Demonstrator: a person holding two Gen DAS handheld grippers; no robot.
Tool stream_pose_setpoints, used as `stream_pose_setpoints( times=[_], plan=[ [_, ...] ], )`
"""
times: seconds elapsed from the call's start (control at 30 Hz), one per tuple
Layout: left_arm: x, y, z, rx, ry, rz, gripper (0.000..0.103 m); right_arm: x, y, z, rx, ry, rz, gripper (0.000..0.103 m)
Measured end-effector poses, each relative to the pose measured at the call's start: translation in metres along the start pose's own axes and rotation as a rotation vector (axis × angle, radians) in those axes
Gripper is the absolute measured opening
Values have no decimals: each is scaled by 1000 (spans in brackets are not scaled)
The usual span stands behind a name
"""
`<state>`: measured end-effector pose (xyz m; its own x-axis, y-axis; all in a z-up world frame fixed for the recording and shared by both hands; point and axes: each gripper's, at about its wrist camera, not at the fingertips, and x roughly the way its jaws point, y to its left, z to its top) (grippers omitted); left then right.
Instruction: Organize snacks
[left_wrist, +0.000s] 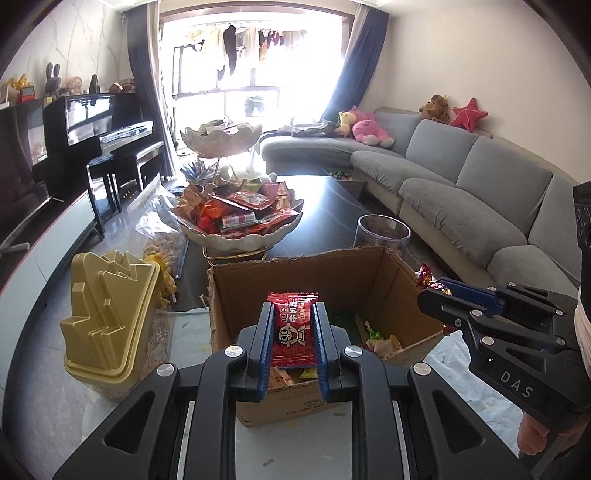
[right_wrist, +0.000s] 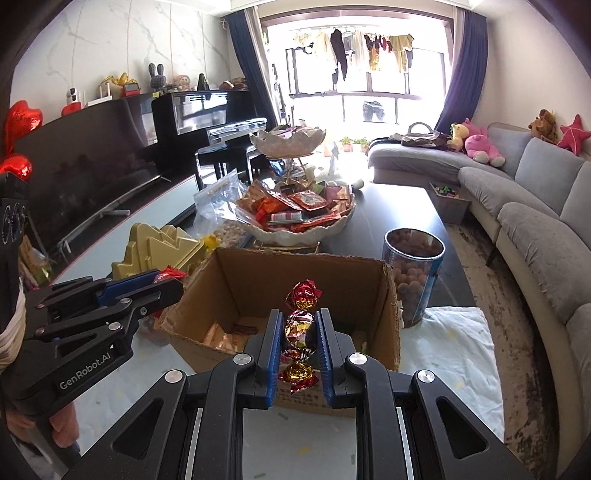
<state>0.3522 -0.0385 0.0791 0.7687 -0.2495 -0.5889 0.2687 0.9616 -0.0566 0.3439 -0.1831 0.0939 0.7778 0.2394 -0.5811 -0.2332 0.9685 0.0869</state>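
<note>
My left gripper (left_wrist: 293, 314) is shut on a red snack packet (left_wrist: 293, 330) and holds it above the open cardboard box (left_wrist: 391, 275); it also shows in the right wrist view (right_wrist: 162, 286). My right gripper (right_wrist: 300, 321) is shut on a foil-wrapped candy (right_wrist: 300, 332), red and gold, above the same box (right_wrist: 280, 273); it also shows at the right of the left wrist view (left_wrist: 434, 295). Several loose snacks (left_wrist: 384, 341) lie on the box floor. A white tiered bowl stand (left_wrist: 240, 236) heaped with snack packets stands behind the box.
A gold lidded container (left_wrist: 107, 314) stands left of the box. A clear jar of round snacks (right_wrist: 413, 273) stands at its right. A plastic bag of nuts (left_wrist: 162, 236) lies at the left. A grey sofa (left_wrist: 480, 192) runs along the right; a piano (left_wrist: 92, 129) stands back left.
</note>
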Motion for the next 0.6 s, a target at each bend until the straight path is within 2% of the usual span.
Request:
stream_pose_setpoints(
  times=[0.37, 0.4, 0.43, 0.47, 0.53, 0.6],
  plan=[
    [47, 1, 9, 19, 66, 8, 21, 46, -16, 15, 11, 58, -17, 20],
    [50, 0, 10, 25, 72, 14, 22, 49, -18, 16, 17, 61, -19, 20],
    [52, -1, 9, 27, 73, 29, 27, 51, -20, 17, 23, 63, -23, 20],
    [52, -1, 8, 26, 69, 47, 35, 53, -22, 17, 32, 68, -26, 21],
    [50, -2, 4, 29, 60, 66, 45, 55, -25, 17, 47, 73, -34, 36],
    [48, -2, 1, 27, 62, 75, 46, 55, -27, 14, 49, 72, -51, 42]
  ],
)
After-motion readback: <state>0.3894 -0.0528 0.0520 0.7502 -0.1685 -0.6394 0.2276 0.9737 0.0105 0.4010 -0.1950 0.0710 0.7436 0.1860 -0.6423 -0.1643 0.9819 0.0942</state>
